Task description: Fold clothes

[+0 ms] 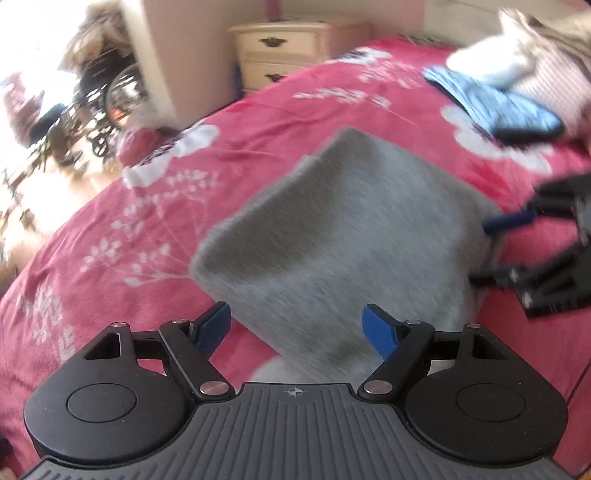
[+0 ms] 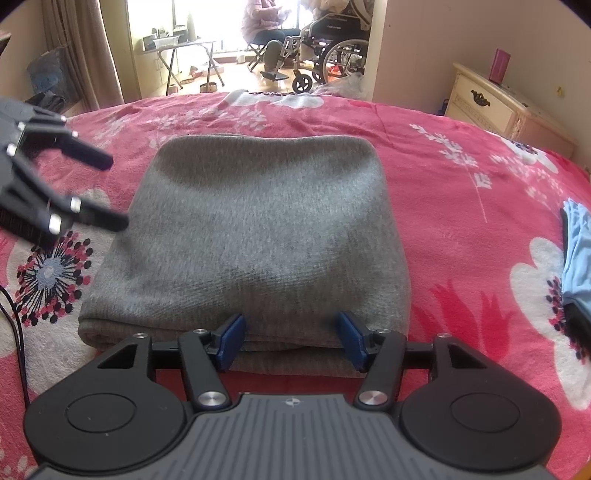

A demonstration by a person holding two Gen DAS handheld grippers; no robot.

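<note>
A grey garment (image 2: 258, 236) lies folded into a thick rectangle on the pink flowered bedspread (image 2: 461, 192). It also shows in the left wrist view (image 1: 340, 243), blurred. My right gripper (image 2: 291, 338) is open, its blue pads at the garment's near folded edge, holding nothing. My left gripper (image 1: 297, 328) is open and empty over the garment's near corner; it shows at the left of the right wrist view (image 2: 114, 192). The right gripper shows at the right of the left wrist view (image 1: 487, 251).
A folded blue garment (image 1: 495, 103) and a pile of white and striped clothes (image 1: 524, 62) lie on the bed beyond. A cream nightstand (image 2: 495, 107) stands beside the bed. A wheelchair (image 2: 325, 55) and a seated person (image 2: 262, 26) are in the doorway.
</note>
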